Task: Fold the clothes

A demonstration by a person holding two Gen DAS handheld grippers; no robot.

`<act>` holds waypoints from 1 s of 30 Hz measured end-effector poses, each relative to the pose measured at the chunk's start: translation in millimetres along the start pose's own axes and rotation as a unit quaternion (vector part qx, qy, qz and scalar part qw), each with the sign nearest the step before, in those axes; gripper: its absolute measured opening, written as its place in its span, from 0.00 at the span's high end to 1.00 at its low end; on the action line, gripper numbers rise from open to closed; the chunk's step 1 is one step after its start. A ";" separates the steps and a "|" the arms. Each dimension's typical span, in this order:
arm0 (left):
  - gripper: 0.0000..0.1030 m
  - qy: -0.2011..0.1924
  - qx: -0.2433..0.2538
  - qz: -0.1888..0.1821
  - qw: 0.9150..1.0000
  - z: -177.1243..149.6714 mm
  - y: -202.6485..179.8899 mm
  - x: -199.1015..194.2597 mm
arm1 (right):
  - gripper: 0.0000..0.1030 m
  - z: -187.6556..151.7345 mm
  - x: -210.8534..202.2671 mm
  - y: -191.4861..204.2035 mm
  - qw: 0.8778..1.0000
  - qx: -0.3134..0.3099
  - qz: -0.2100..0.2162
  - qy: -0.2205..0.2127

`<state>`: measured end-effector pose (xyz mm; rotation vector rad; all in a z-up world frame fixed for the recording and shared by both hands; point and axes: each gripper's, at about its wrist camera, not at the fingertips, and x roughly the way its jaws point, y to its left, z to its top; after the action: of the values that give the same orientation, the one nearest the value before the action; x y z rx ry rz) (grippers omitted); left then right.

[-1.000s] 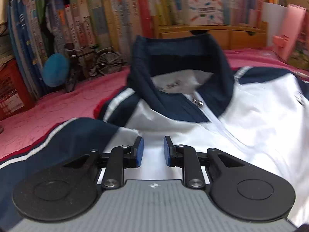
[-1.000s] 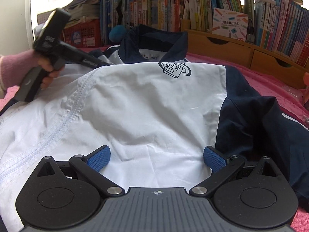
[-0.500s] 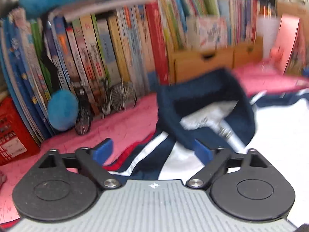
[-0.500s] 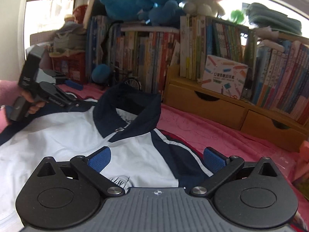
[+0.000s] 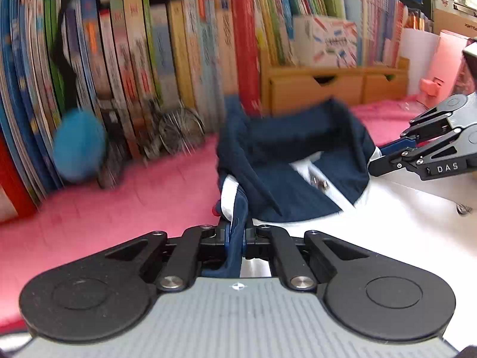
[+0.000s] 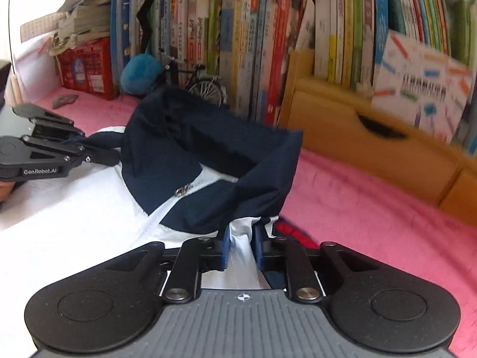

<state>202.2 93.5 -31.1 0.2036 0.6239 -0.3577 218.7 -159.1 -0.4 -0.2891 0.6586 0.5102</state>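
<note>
Both tongs, left (image 5: 237, 240) and right (image 6: 241, 246), pinching jacket (image 6: 89, 208) shoulders beside collar (image 6: 208, 161).

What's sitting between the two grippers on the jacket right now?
The navy collar with the zipper pull stands between the left gripper and right gripper; both wrist views show it, each gripper pinching the jacket beside it.

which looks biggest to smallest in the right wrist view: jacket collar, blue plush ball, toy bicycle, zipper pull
1. jacket collar
2. blue plush ball and toy bicycle: look about alike, and the bicycle is partly hidden, so unranked
3. zipper pull
</note>
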 end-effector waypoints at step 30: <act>0.96 -0.005 0.007 0.024 1.000 11.8 7.5 -12.6 | 0.90 -8.9 2.4 -8.6 0.999 -0.034 -0.022 0.019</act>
<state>202.0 100.3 -13.6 0.2290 0.6052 -0.3165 220.5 -169.1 -7.8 -0.3771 0.6707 0.4860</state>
